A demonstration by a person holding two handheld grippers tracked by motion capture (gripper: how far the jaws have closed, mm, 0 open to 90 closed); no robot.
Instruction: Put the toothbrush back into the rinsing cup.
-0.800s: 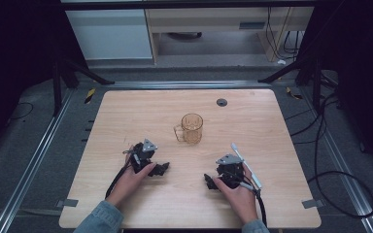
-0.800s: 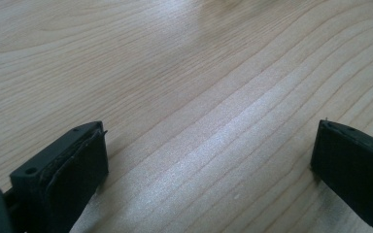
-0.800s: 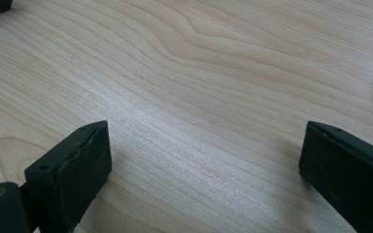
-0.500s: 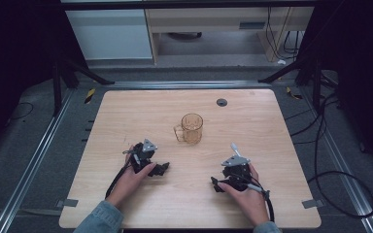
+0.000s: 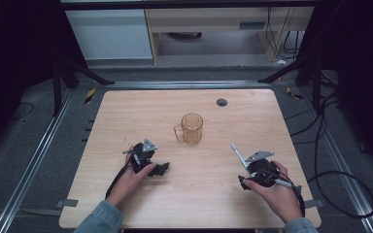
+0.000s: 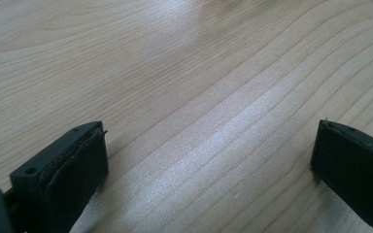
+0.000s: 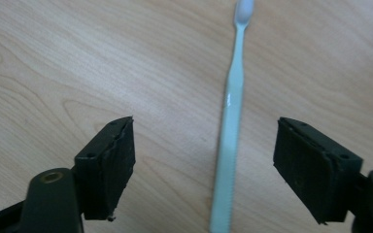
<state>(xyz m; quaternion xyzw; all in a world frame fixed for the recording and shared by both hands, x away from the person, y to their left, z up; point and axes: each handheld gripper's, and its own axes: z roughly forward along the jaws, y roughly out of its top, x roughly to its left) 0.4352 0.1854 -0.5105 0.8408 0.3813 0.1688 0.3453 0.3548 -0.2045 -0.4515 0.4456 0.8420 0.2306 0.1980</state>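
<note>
A toothbrush [image 7: 229,141] lies flat on the tabletop [image 5: 126,111], near and to the right of the amber mug [image 5: 192,128] and toward the person's side, its bristle end pointing away from the right tool [image 7: 204,165]. That tool hangs just above it with its jaws spread wide, released and gripping nothing; the handle runs between them, closer to the right-hand jaw. A clean pickup likely calls for centring the handle in the gap, lowering until the pads bracket it at mid-length, then closing squarely so the slim plastic does not roll or skid away. The left tool [image 6: 209,160], left of the mug and nearer the person, rests low over bare wood, jaws likewise parted and empty.
</note>
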